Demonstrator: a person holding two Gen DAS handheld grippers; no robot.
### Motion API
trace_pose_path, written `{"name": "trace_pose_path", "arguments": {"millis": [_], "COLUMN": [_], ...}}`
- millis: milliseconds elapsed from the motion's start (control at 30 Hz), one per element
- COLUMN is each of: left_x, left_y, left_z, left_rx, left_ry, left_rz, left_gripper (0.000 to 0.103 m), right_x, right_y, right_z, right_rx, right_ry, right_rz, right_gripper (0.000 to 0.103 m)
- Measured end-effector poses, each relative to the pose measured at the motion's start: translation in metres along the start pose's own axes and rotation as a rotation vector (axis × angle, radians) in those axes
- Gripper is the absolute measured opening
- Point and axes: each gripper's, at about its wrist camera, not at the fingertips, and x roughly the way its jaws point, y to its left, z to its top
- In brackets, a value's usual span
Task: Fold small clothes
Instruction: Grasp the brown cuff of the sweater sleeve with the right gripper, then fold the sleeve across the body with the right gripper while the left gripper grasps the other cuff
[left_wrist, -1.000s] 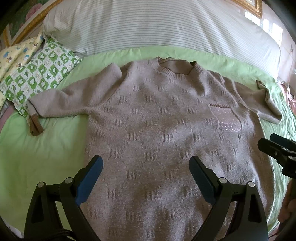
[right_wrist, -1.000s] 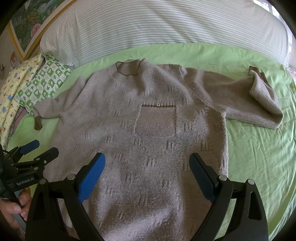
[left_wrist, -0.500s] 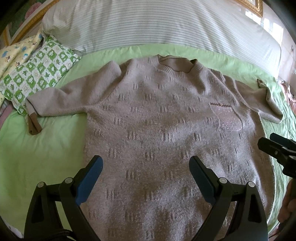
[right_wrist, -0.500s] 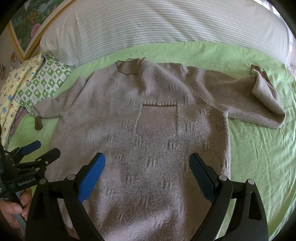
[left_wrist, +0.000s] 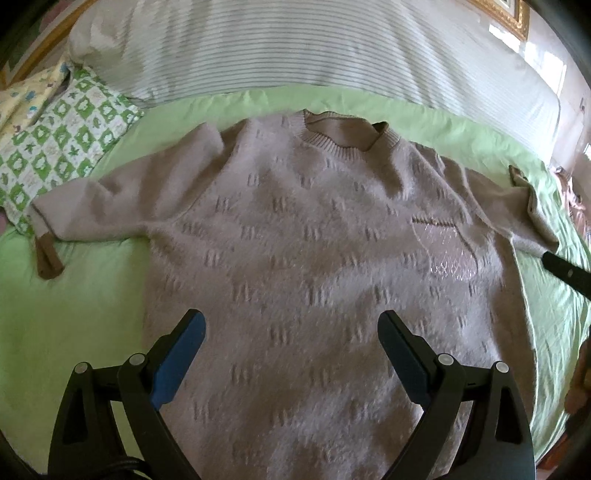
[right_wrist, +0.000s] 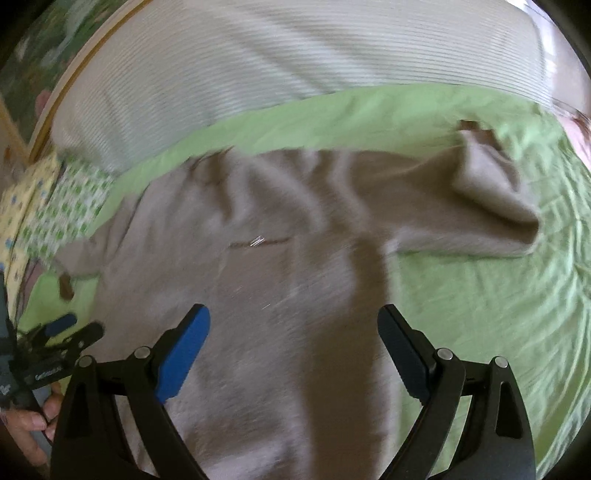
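A beige knitted sweater (left_wrist: 303, 243) lies flat and face up on the green bedsheet (left_wrist: 66, 317), collar toward the pillow, both sleeves spread out. Its left sleeve ends in a brown cuff (left_wrist: 46, 258); its right sleeve (right_wrist: 491, 206) is doubled over near the cuff. My left gripper (left_wrist: 290, 332) hovers open over the sweater's lower body, nothing between its fingers. My right gripper (right_wrist: 293, 332) is open too, above the lower right side of the sweater (right_wrist: 280, 295); this view is motion-blurred. The right gripper's tip shows at the left wrist view's right edge, and the left gripper (right_wrist: 62, 332) at the right wrist view's lower left.
A long striped pillow (left_wrist: 295, 48) runs along the head of the bed. A green-checked cloth (left_wrist: 62, 147) and a yellow printed one (left_wrist: 22, 99) lie at the far left. A person's hand (right_wrist: 29, 428) holds the left gripper's handle.
Both grippers have moved forward over the sweater. The right gripper is swinging toward the right sleeve, blurring its view. Both stay open.
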Motion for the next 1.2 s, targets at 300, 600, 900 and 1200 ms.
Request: {"name": "trace_pose_path", "arguments": {"millis": [300, 600, 900, 1200], "left_x": [0.028, 0.062, 0.084, 0.073], "left_y": [-0.003, -0.010, -0.020, -0.013], "left_z": [0.043, 0.071, 0.077, 0.070], "left_rx": [-0.013, -0.041, -0.034, -0.066], "left_ry": [0.014, 0.055, 0.090, 0.076], "left_rz": [-0.014, -0.057, -0.087, -0.125], "left_gripper": [0.095, 0.095, 0.095, 0.095], "right_x": [-0.013, 0.032, 0.086, -0.020], "right_y": [-0.136, -0.248, -0.252, -0.140], "right_z": [0.080, 0.143, 0.159, 0.156], "right_rx": [0.236, 0.412, 0.309, 0.199], "right_ry": [-0.158, -0.139, 0.043, -0.273], "right_rz": [-0.169, -0.230, -0.231, -0.061], "right_gripper": [0.092, 0.088, 0.006, 0.006]}}
